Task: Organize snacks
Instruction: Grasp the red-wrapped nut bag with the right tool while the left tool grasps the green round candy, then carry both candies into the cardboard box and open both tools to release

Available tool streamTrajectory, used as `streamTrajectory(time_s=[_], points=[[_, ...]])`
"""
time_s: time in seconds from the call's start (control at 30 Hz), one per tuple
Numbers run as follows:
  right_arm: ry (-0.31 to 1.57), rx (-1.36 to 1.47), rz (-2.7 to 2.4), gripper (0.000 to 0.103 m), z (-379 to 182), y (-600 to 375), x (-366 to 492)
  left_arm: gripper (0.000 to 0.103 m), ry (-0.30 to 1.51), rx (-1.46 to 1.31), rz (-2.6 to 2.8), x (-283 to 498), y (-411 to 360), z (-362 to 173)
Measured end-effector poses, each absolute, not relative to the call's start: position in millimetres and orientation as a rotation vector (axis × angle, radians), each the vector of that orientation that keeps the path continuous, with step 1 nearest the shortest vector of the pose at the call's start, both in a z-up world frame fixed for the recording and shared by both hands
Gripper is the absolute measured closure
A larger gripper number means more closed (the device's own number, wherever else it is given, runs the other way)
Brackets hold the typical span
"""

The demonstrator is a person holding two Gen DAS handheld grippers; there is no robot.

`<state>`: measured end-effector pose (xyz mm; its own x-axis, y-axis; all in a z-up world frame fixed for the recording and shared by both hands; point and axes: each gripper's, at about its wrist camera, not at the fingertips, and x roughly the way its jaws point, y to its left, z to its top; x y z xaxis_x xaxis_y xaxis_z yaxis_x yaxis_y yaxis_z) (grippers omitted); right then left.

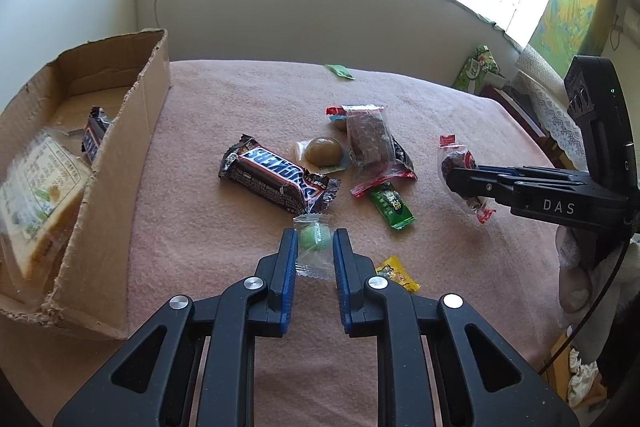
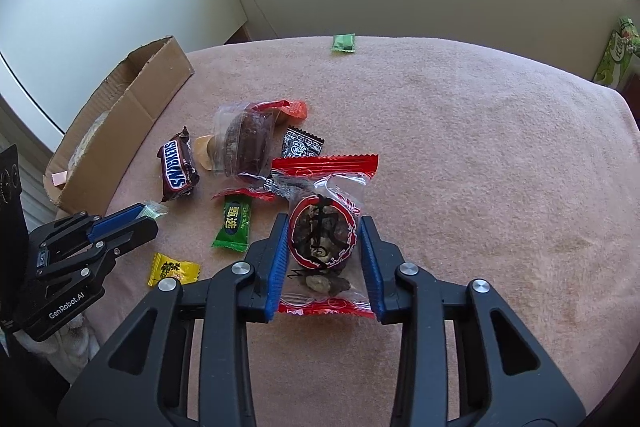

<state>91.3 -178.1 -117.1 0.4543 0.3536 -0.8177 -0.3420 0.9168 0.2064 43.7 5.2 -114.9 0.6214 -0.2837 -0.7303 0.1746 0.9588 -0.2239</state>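
Blue pads on my left gripper (image 1: 314, 241) sit closest in the left wrist view, pinching a clear wrapper with a pale green sweet (image 1: 315, 239) inside; its lower end is hidden between the pads. My right gripper (image 2: 325, 241) is clamped on a clear, red-edged packet of dark dried fruit (image 2: 322, 235), both pads pressed against its sides. I cannot tell from these views whether either packet is off the cloth.

Loose snacks lie on the pink cloth (image 2: 480, 155) between the 2 grippers: a Snickers bar (image 1: 276, 177), a brown jelly cup (image 1: 323, 150), a clear pack with a dark brown cake (image 1: 366, 137) and a green sachet (image 1: 390, 205). Just right of my left pads a yellow candy (image 1: 398, 273) is half covered by the gripper frame. Under the cake pack a black patterned wrapper (image 2: 303, 144) shows only partly. 1 small green packet (image 2: 343, 43) lies alone, well apart at the far edge.

At the cloth's left edge stands an open cardboard box (image 1: 132, 131), cut off by the frame. Inside it I see a bagged slice of bread (image 1: 38, 187) and what looks like a 2nd Snickers bar (image 1: 94, 137), mostly hidden by the box wall.
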Motion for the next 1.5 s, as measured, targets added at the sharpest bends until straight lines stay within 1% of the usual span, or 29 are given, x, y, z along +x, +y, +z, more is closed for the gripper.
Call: streamTrajectory(time_s=[0.43,0.8,1.5], points=[[0.944,0.01,0.474,0.068,-84,-168,79,0.087,0.77,-0.177,-0.207,29,42,-85],[0.9,-0.033,0.538,0.068,-62,-127,84,0.087,0.705,-0.204,-0.116,16,83,-67],[0.851,-0.147,0.617,0.068,-44,-39,114,0.087,0.666,-0.229,0.015,13,149,-62]])
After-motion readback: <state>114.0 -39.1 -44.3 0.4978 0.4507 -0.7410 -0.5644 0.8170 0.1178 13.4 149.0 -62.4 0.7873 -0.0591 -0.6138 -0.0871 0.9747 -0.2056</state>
